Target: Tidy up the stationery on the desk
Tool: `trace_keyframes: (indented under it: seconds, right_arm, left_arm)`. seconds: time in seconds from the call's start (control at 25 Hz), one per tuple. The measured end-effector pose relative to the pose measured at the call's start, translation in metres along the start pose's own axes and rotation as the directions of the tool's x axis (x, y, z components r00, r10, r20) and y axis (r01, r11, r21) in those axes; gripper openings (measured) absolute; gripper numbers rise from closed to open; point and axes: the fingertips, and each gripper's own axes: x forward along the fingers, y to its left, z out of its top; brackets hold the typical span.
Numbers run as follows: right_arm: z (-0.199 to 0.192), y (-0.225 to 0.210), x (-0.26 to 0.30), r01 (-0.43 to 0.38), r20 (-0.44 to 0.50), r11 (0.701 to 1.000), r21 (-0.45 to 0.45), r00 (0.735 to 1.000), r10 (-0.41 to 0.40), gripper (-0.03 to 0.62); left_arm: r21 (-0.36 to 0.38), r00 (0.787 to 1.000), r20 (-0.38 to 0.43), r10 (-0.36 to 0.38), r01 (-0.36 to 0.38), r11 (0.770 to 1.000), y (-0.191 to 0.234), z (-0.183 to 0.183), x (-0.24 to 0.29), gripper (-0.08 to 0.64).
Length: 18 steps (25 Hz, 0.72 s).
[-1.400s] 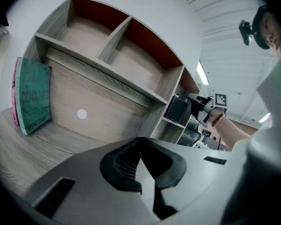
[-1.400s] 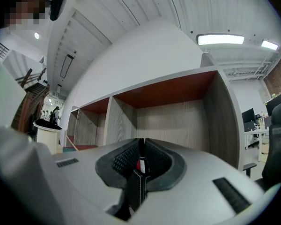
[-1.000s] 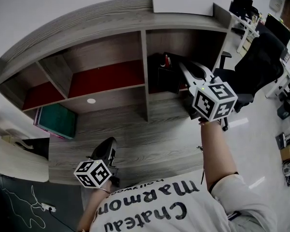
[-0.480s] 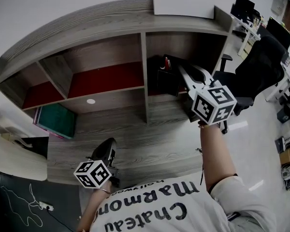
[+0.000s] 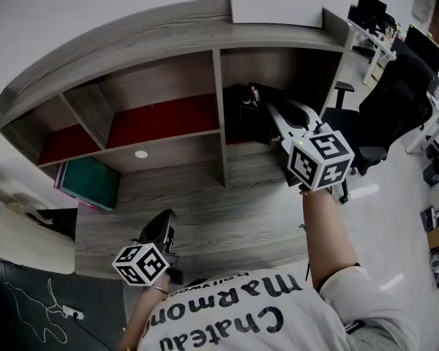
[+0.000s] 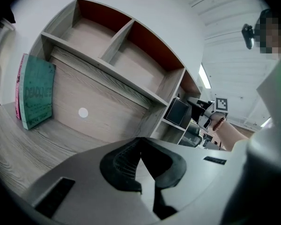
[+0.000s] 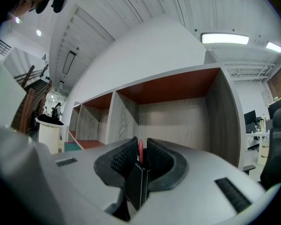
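Right claw point(image 7: 139, 162) pinches the black pen holder point(image 7: 136, 187), centre frame; a one-wall grip may tilt it, spilling the red pen point(image 7: 140, 151). Left claw point(image 6: 142, 171) pressed together, empty.

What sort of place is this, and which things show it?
Probably an open office: a wooden desk with a shelf unit, a black swivel chair, and more desks with monitors behind.

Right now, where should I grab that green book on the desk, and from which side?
Probably its top edge, coming down from above with the left hand-held gripper. The green book stands nearly upright beside a pink book, so its thin top edge is free, while its bottom rests on the desk.
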Motion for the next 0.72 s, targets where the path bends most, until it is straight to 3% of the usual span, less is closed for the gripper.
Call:
trace_keyframes:
  seconds: [0.72]
  right_arm:
    - [-0.008,0.02,-0.035,0.008,-0.018,0.999,0.035,1.0,-0.007,0.063]
  left_arm:
    - [0.051,0.995,0.007,-0.099,0.099,0.994,-0.03,0.014,0.001,0.014]
